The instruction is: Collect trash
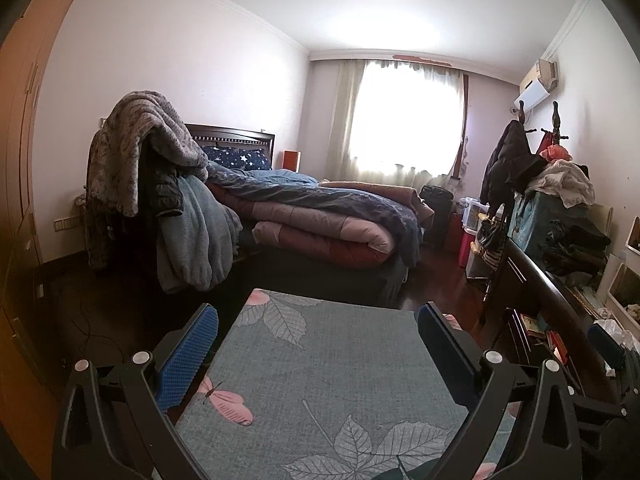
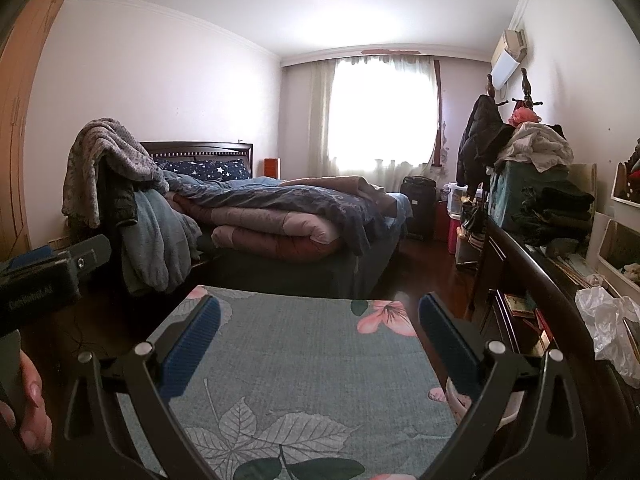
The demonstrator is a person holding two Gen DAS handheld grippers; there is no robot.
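Hovering wide open and empty, the left gripper (image 1: 318, 344) faces the leaf-patterned teal rug (image 1: 320, 380); no trash lies between its fingers. The right gripper (image 2: 319, 334), equally spread and empty, has the crumpled clear plastic bag (image 2: 608, 328) to its right on the dark wooden desk (image 2: 532, 272). Judging so, searching is the step; next, swing right toward it.

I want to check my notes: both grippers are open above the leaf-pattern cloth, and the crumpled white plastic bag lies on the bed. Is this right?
Not quite. The crumpled white plastic bag lies on the dark sideboard at the right, not on the bed, as the right wrist view shows. The rest holds.
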